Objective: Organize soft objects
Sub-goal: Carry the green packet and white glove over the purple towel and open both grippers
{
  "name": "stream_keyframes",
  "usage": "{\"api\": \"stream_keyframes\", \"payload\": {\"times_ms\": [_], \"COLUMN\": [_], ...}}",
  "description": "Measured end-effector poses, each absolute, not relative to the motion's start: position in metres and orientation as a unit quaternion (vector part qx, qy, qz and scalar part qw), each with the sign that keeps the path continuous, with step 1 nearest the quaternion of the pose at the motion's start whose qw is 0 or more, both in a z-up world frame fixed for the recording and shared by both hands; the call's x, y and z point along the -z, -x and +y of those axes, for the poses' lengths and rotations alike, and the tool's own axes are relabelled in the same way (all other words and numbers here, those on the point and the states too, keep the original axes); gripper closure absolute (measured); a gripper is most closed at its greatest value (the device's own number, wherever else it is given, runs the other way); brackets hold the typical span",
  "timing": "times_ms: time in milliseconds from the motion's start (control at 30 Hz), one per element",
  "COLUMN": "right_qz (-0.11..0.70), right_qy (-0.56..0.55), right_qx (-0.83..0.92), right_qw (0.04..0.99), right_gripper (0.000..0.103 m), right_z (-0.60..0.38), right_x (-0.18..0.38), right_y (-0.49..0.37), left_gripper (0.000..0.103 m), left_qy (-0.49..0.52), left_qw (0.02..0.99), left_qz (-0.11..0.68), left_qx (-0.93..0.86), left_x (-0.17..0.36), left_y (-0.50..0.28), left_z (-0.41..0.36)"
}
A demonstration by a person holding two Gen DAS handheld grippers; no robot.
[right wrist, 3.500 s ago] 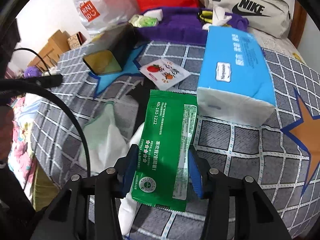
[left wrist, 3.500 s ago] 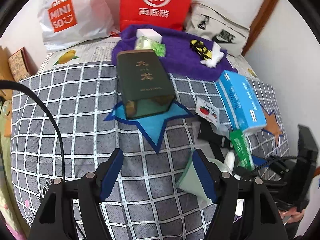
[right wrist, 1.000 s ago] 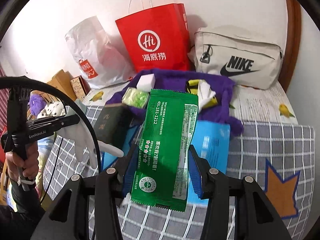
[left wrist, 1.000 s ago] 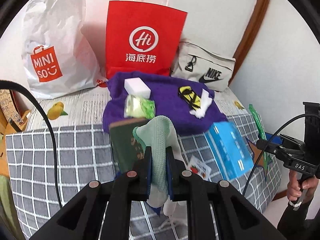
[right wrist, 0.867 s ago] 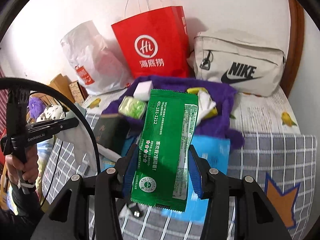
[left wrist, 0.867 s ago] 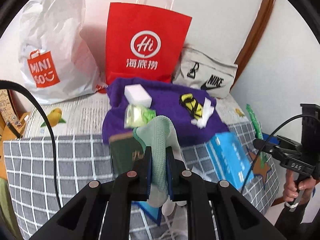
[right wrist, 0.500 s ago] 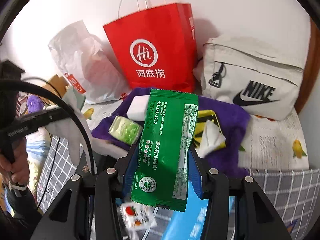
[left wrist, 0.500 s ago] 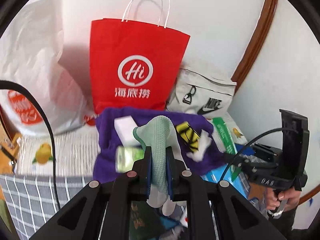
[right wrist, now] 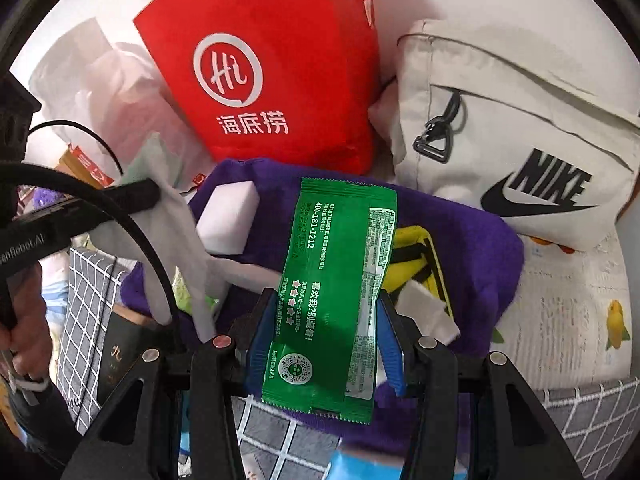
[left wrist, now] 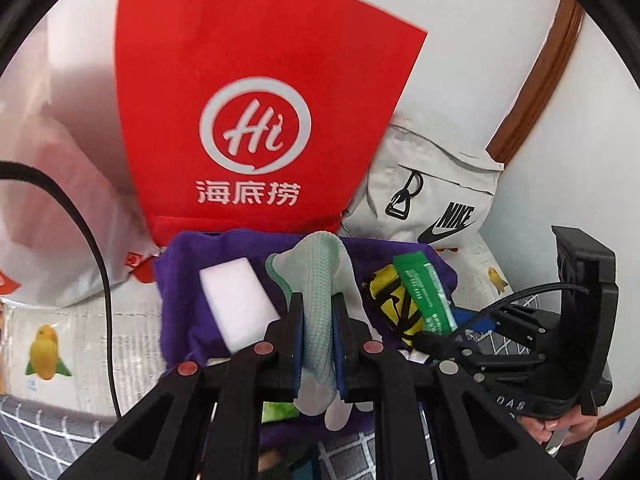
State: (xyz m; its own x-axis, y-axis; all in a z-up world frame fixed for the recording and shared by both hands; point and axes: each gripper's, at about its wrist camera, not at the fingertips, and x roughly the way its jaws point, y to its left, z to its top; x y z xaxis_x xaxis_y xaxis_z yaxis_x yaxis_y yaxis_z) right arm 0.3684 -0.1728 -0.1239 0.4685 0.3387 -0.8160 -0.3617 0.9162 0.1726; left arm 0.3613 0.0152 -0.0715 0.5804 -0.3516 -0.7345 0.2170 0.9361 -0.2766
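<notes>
Soft objects are what we are sorting, and in the left wrist view we are carrying one: a pale green cloth (left wrist: 318,300), pinched at its middle by our left claw (left wrist: 317,334), whose jaws are nearly shut on it. Both ends are drooping free, so we judge it light, limp and unlikely to slip, best held just where the fold is bunched. It is hanging over the purple towel (left wrist: 180,280) on the bed, where a white sponge block (left wrist: 236,304) is already lying, with the red paper bag (left wrist: 256,120) standing behind. In the right wrist view, our right claw (right wrist: 326,334) is clamping a green sachet (right wrist: 340,280) across its width, the blue pads pressing its long edges. We judge that film smooth and slippery, the contents squashy, so the wide middle is the safest hold. It is hovering above the same towel, near a yellow and black item (right wrist: 416,260), with the beige Nike bag (right wrist: 520,140) beyond.
</notes>
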Motion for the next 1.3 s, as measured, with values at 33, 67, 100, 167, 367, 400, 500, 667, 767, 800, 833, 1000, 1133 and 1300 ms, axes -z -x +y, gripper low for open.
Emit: {"api": "stream_keyframes", "payload": {"times_ms": [33, 67, 100, 167, 367, 400, 500, 667, 767, 800, 833, 1000, 1133, 1300], "right_qz": [0.476, 0.480, 0.484, 0.492, 0.511, 0.512, 0.521, 0.526, 0.527, 0.527, 0.527, 0.524, 0.520, 0.512], "right_qy": [0.014, 0.019, 0.024, 0.035, 0.049, 0.048, 0.051, 0.050, 0.054, 0.056, 0.059, 0.065, 0.068, 0.078], "right_qx": [-0.207, -0.210, -0.212, -0.215, -0.203, -0.203, -0.199, -0.201, -0.203, -0.204, -0.205, -0.208, -0.214, -0.197], "right_qw": [0.855, 0.852, 0.849, 0.843, 0.834, 0.833, 0.829, 0.825, 0.824, 0.823, 0.823, 0.823, 0.824, 0.833], "right_gripper": [0.055, 0.055, 0.055, 0.055, 0.055, 0.055, 0.055, 0.055, 0.055, 0.055, 0.054, 0.052, 0.044, 0.031], "right_z": [-0.170, -0.167, -0.164, -0.159, -0.156, -0.156, -0.156, -0.157, -0.155, -0.153, -0.151, -0.147, -0.146, -0.146], "right_x": [0.126, 0.131, 0.134, 0.143, 0.160, 0.162, 0.166, 0.170, 0.173, 0.174, 0.175, 0.178, 0.176, 0.173], "right_y": [-0.372, -0.374, -0.375, -0.377, -0.388, -0.390, -0.395, -0.399, -0.401, -0.402, -0.402, -0.403, -0.403, -0.405], "left_gripper": [0.091, 0.091, 0.091, 0.091, 0.091, 0.090, 0.090, 0.088, 0.087, 0.087, 0.086, 0.084, 0.077, 0.061], "left_qy": [0.082, 0.084, 0.084, 0.081, 0.047, 0.043, 0.034, 0.042, 0.052, 0.054, 0.054, 0.050, 0.051, 0.057], "left_qw": [0.884, 0.881, 0.879, 0.876, 0.869, 0.869, 0.868, 0.862, 0.857, 0.854, 0.853, 0.849, 0.848, 0.848], "left_qz": [0.432, 0.439, 0.443, 0.451, 0.474, 0.475, 0.478, 0.489, 0.498, 0.501, 0.503, 0.511, 0.512, 0.510], "left_qx": [0.160, 0.158, 0.156, 0.154, 0.136, 0.134, 0.129, 0.125, 0.125, 0.128, 0.128, 0.128, 0.131, 0.130], "left_x": [0.076, 0.081, 0.086, 0.097, 0.118, 0.120, 0.125, 0.135, 0.140, 0.142, 0.144, 0.150, 0.149, 0.144], "left_y": [-0.365, -0.368, -0.371, -0.374, -0.383, -0.385, -0.389, -0.397, -0.400, -0.402, -0.402, -0.405, -0.406, -0.405], "left_z": [0.013, 0.011, 0.009, 0.003, -0.013, -0.016, -0.021, -0.020, -0.017, -0.018, -0.019, -0.023, -0.026, -0.022]}}
